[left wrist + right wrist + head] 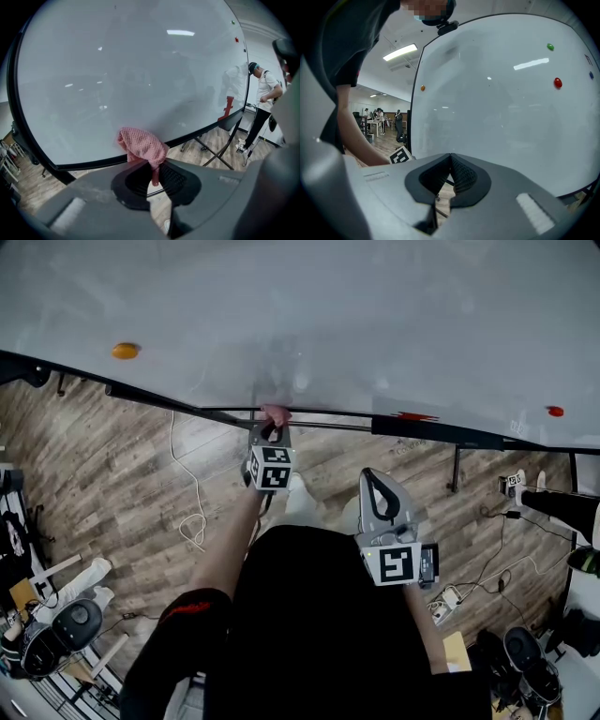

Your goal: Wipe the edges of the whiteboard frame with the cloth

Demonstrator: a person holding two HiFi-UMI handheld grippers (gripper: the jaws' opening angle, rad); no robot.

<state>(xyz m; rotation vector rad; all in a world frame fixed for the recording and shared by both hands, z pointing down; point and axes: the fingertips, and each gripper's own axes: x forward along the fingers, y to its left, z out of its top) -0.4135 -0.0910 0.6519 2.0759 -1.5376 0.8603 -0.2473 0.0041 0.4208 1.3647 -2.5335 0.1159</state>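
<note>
Holding pink cloth (140, 143) against whiteboard frame (205, 131), left claw (154, 165) clamped.

Head view: whiteboard (375, 315) cut off by top edge. Cloth (275, 412) mostly hidden behind left gripper (272, 427), only pink scrap showing. Bystander (562, 507) at right edge cropped to legs and shoes. Left gripper view: cloth's lower end lost between closed jaws; stretch of frame (195, 135) hidden behind bundle. Right gripper view: distant people (379, 115) too small to tell; left gripper's marker cube (399, 156) half hidden behind right gripper (450, 157).
</note>
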